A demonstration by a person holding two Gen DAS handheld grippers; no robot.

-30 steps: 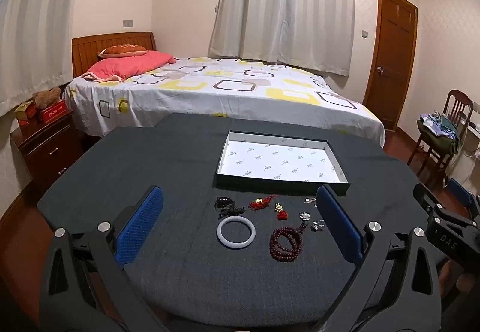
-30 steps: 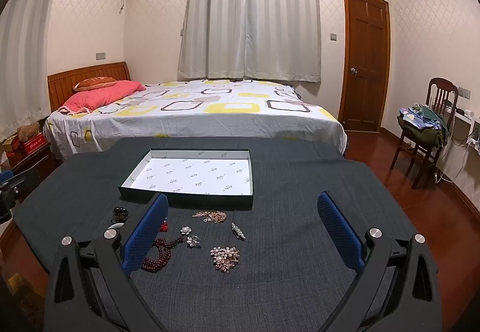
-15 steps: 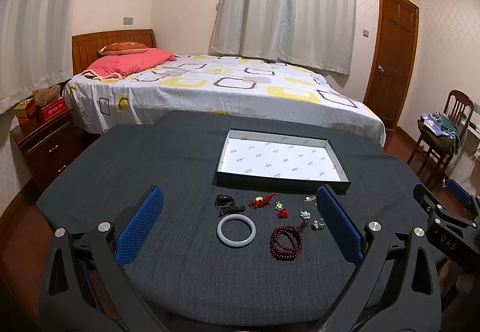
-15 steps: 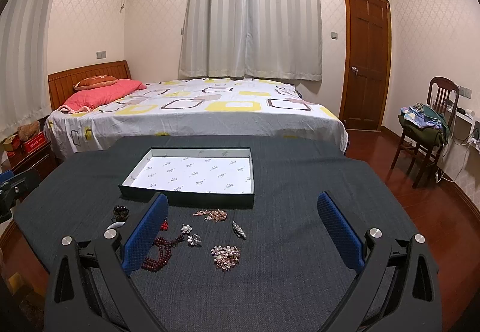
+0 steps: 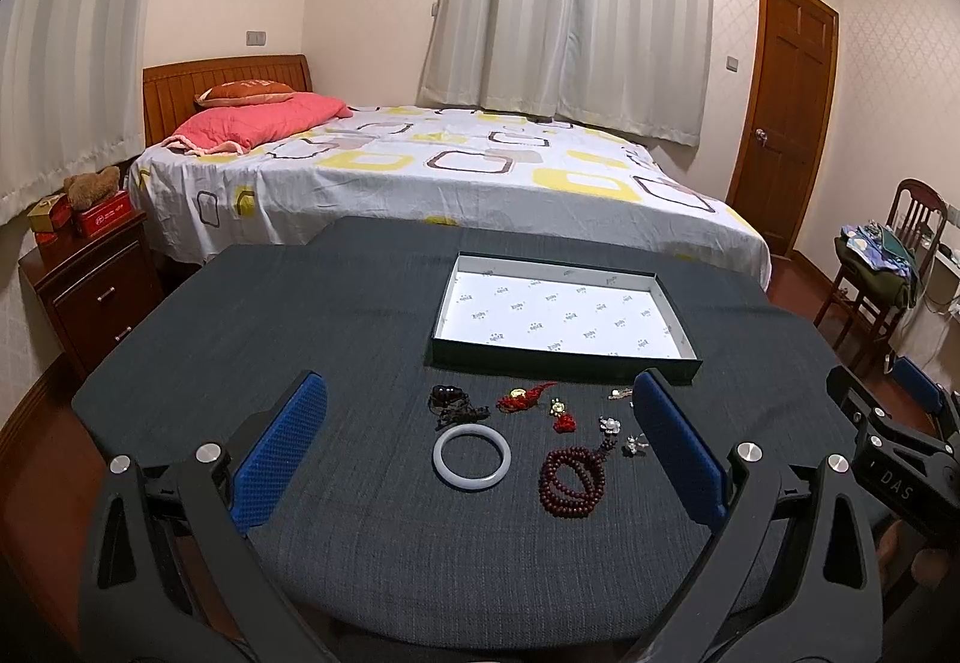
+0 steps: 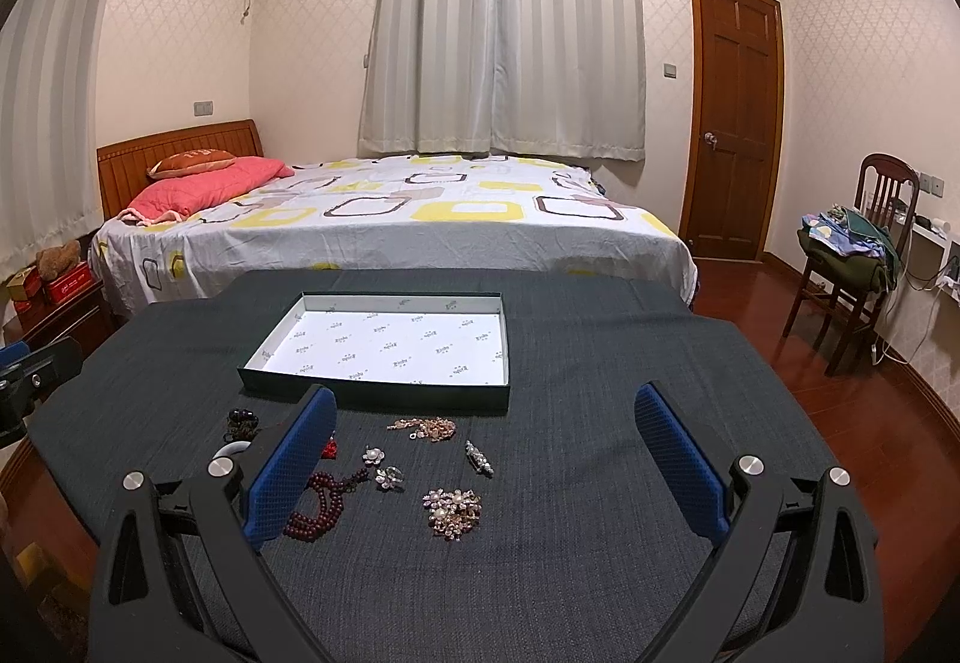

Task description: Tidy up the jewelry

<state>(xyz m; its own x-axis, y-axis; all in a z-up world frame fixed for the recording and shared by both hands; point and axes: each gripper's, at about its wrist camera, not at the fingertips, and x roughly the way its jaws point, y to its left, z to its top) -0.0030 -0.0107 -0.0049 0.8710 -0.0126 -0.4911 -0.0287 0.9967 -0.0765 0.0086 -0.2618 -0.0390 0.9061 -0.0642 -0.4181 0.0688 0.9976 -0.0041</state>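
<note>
Several jewelry pieces lie on a dark cloth table in front of an empty shallow box (image 5: 660, 282) (image 6: 384, 296) with a white lining. In the left wrist view I see a white bangle (image 5: 471, 456), a dark red bead bracelet (image 5: 571, 480), a black pendant (image 5: 447, 398) and a red charm (image 5: 523, 396). In the right wrist view I see a pearl flower brooch (image 6: 453, 512), a rose-gold chain (image 6: 427, 428) and a silver clip (image 6: 479, 458). My left gripper (image 5: 480, 444) is open and empty above the bangle. My right gripper (image 6: 485, 462) is open and empty above the brooches.
The table (image 5: 300, 327) has a rounded front edge. A bed (image 5: 420, 171) stands behind it, a nightstand (image 5: 90, 279) at the left, a chair with clothes (image 6: 852, 255) and a door (image 6: 735, 123) at the right.
Both views have shifted only slightly. The jewelry and the box have not moved, and both grippers remain open.
</note>
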